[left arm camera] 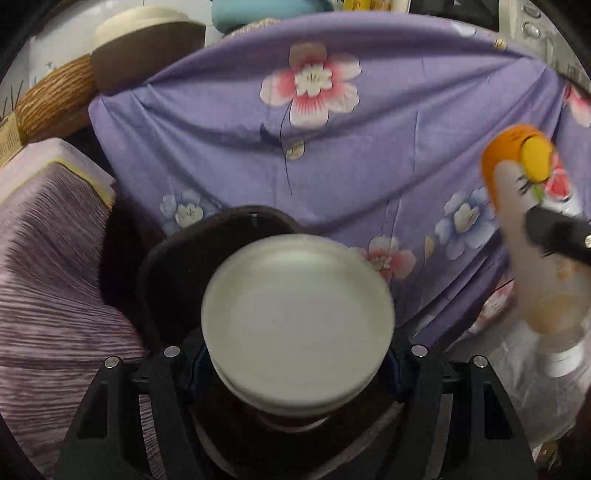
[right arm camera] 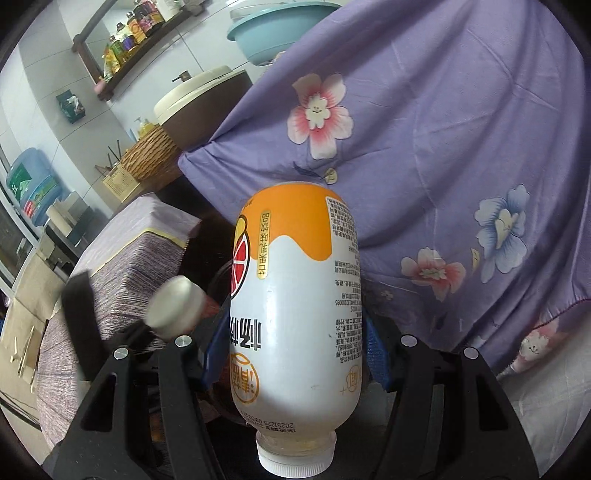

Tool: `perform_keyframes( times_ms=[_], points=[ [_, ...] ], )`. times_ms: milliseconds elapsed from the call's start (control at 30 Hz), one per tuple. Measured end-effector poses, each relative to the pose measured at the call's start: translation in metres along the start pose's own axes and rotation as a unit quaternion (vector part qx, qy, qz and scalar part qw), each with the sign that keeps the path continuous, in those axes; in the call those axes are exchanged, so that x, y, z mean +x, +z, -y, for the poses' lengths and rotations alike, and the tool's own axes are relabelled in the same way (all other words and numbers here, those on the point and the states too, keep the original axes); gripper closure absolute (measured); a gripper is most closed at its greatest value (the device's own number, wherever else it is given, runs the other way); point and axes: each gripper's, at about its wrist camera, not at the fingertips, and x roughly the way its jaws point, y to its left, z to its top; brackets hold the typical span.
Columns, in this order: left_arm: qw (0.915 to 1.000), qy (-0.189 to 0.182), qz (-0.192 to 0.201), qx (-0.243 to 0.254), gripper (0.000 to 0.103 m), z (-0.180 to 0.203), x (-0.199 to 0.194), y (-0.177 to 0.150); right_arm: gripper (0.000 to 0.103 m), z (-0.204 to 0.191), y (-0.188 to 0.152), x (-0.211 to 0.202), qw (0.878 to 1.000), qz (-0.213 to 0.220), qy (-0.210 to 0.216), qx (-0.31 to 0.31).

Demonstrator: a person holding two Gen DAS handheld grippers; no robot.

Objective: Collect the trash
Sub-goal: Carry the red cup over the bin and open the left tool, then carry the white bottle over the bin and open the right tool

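The left gripper (left arm camera: 295,373) is clamped on a round container with a flat, off-white lid (left arm camera: 297,325), its blue-padded fingers (left arm camera: 197,365) pressing the sides just below the lid's rim. The container hangs above a dark, round-mouthed bin (left arm camera: 173,266) that sits in the narrow gap between a purple floral cloth (left arm camera: 388,147) draped over furniture and a block covered in ribbed mauve fabric (left arm camera: 48,258).

The right gripper (right arm camera: 295,354) is clamped on a smooth plastic drink bottle (right arm camera: 295,314), white with an orange band and printed label, held with its white ribbed cap (right arm camera: 295,458) toward the camera and its base pointing at the cloth. In the left wrist view the same bottle shows blurred at the right edge, well apart from the lidded container, with crinkled clear plastic (left arm camera: 535,387) below it.

The cloth hangs in soft folds and fills most of the room ahead. Behind it stand a woven basket (right arm camera: 151,155), a brown pot with a cream lid (right arm camera: 199,96) and a teal basin (right arm camera: 273,33).
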Motion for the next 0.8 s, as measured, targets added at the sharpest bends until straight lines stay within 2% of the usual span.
perform_keyframes(
  times_ms=[67, 100, 233, 333, 567, 800],
  points=[
    [0.9999, 0.006, -0.011, -0.002, 0.013, -0.001, 0.009, -0.003, 0.041, 0.003, -0.001, 0.000, 1.000, -0.001, -0.004, 0.002],
    [0.9999, 0.009, -0.010, -0.003, 0.010, -0.001, 0.010, -0.003, 0.041, 0.005, -0.001, 0.000, 1.000, -0.003, -0.006, 0.004],
    [0.9999, 0.011, -0.002, -0.006, 0.009, -0.002, 0.004, -0.007, 0.041, 0.008, -0.003, 0.004, 1.000, -0.008, -0.009, 0.007],
    [0.9995, 0.016, 0.020, -0.017, 0.009, -0.003, -0.010, -0.001, 0.041, 0.005, -0.005, 0.013, 1.000, -0.017, -0.006, 0.002],
    [0.9927, 0.024, 0.116, -0.023, 0.006, 0.001, -0.094, 0.005, 0.041, -0.011, -0.010, 0.041, 0.999, -0.046, 0.008, -0.012],
    [0.9876, 0.045, 0.147, -0.032, 0.006, 0.000, -0.143, 0.002, 0.041, -0.043, -0.018, 0.087, 0.995, -0.082, 0.020, -0.050]
  ],
)
